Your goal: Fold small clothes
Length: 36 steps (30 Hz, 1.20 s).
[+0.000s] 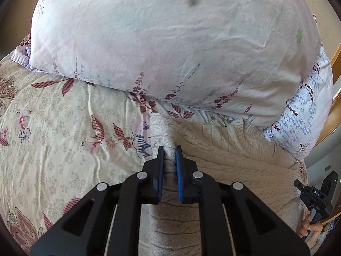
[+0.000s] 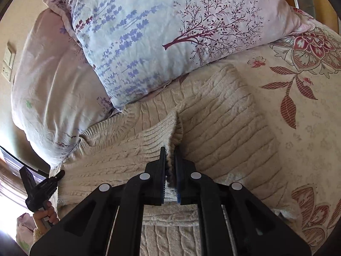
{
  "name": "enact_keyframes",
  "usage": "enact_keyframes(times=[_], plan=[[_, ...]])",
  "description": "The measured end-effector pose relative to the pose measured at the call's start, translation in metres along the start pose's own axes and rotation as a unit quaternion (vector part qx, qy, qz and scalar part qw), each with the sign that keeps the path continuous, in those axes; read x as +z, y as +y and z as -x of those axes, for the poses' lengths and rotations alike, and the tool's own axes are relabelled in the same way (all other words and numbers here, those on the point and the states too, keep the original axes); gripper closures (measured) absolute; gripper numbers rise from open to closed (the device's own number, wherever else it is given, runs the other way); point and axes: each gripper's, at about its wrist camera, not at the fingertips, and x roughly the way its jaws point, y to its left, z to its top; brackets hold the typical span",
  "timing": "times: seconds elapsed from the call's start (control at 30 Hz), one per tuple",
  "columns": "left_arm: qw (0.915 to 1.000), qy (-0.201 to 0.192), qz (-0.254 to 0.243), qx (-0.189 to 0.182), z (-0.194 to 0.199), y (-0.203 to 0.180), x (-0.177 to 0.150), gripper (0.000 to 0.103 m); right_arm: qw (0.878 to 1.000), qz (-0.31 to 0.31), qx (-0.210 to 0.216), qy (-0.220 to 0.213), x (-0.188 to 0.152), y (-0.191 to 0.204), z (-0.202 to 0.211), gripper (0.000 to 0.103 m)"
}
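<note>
You've got both tongs clamped on the cream sweater [image 2: 223,115] on the bed, left gripper [image 1: 169,149] pinching a sleeve edge, right gripper [image 2: 169,150] pinching a ribbed edge lifted just ahead, so folding looks barely started, most folds left.

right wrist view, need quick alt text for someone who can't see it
The right claw is shut on a ribbed edge of a cream cable-knit sweater spread on a floral bedspread. Two floral pillows lie beyond it, the nearer one overlapping the sweater's far edge, and the left claw shows at the lower left.
</note>
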Motion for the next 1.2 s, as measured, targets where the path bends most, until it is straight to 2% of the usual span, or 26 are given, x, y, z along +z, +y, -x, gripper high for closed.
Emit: enact_keyframes(times=[0.1,0.17,0.23,0.27,0.3,0.37,0.47,0.53,0.6,0.63,0.67,0.73,0.97,1.13,1.2], plan=[[0.9999,0.001,-0.003,0.012,-0.002,0.002,0.0,0.093,1.0,0.016,-0.013,0.012,0.0,0.002,-0.005,0.095],[1.0,0.0,0.002,0.008,0.001,0.003,-0.001,0.088,1.0,-0.008,0.014,0.019,0.001,-0.003,-0.001,0.092],[1.0,0.001,0.004,0.002,0.009,0.004,-0.003,0.083,0.999,-0.034,0.034,0.025,0.001,-0.012,0.008,0.08],[1.0,0.0,0.005,-0.001,0.013,0.004,-0.004,0.083,0.998,-0.038,0.038,0.026,-0.001,-0.014,0.014,0.077],[1.0,0.001,0.006,-0.006,0.019,0.005,-0.007,0.082,0.998,-0.039,0.041,0.027,-0.003,-0.017,0.017,0.076],[0.9998,0.004,0.005,-0.017,0.029,0.006,-0.013,0.073,0.997,-0.039,0.046,0.039,-0.009,-0.018,0.021,0.076],[0.9996,0.019,0.001,-0.021,0.037,0.008,-0.027,0.07,0.997,-0.036,0.049,0.048,-0.017,-0.02,0.019,0.077],[0.9994,0.03,-0.004,-0.016,0.039,0.009,-0.037,0.071,0.998,-0.021,0.033,0.039,-0.019,-0.017,0.019,0.095],[0.9992,0.036,-0.006,-0.016,0.039,0.009,-0.046,0.075,0.999,-0.024,0.038,0.026,-0.017,-0.016,0.023,0.096],[0.9992,0.037,-0.005,-0.016,0.039,0.01,-0.049,0.083,0.999,-0.023,0.038,0.017,-0.017,-0.015,0.027,0.096],[0.9993,0.035,-0.006,-0.012,0.04,0.011,-0.05,0.085,0.999,-0.02,0.037,0.008,-0.017,-0.013,0.031,0.096],[0.9994,0.031,-0.009,-0.009,0.038,0.013,-0.052,0.087,0.999,-0.013,0.031,0.001,-0.017,-0.013,0.037,0.096],[0.9989,0.019,-0.04,0.017,0.038,0.009,-0.057,0.087,0.999,0.004,-0.025,0.024,-0.023,-0.012,0.02,0.096],[0.9979,0.004,-0.053,0.036,0.038,0.003,-0.06,0.086,0.995,0.064,-0.077,0.017,-0.027,0.007,0.017,0.095],[0.9974,0.004,-0.059,0.04,0.04,0.001,-0.062,0.083,0.994,0.07,-0.078,0.021,-0.025,0.007,0.017,0.092]])
